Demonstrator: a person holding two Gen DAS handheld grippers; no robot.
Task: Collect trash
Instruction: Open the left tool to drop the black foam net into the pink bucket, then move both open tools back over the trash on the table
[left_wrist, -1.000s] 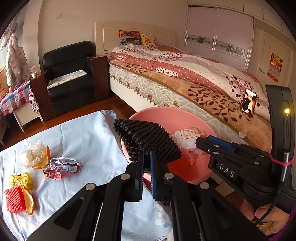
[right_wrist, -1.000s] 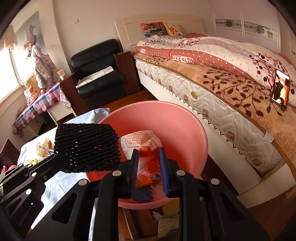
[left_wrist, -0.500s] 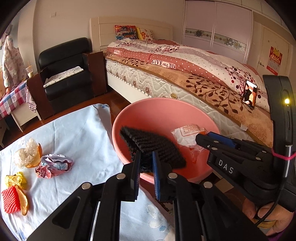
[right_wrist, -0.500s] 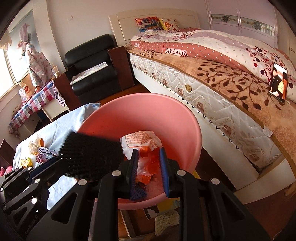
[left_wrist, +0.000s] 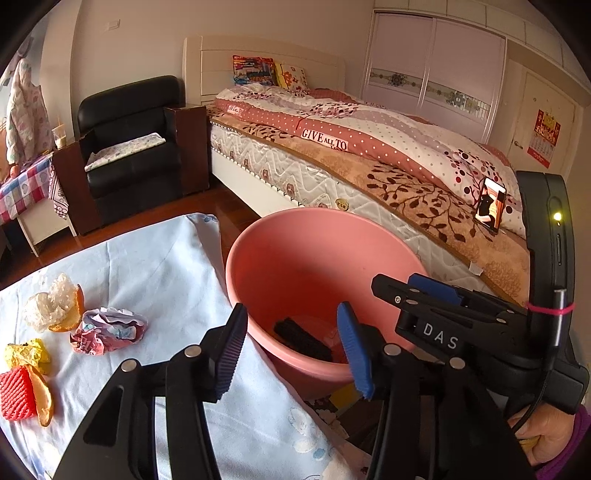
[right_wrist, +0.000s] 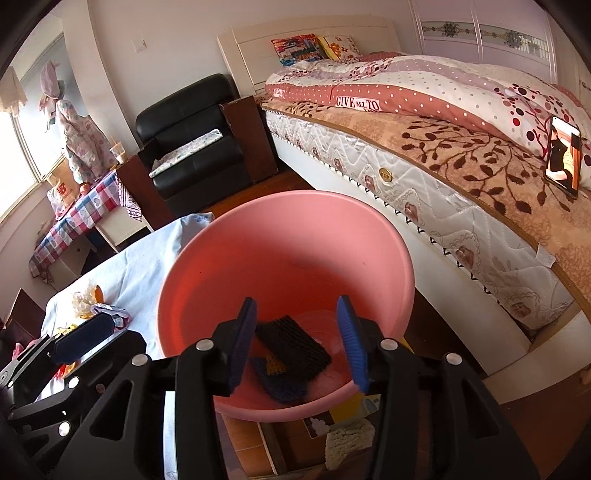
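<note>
black gripper frames, silver screws, blue ribbed fingers (left_wrist: 356, 350), purple sleeve.

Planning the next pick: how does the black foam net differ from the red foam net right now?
The black foam net already lies inside the pink basin; the red foam net sits on the blue cloth. The black one lies spread out flat on other trash; the red one is bunched against an orange peel. Both are ribbed mesh, and neither is gripped.
</note>
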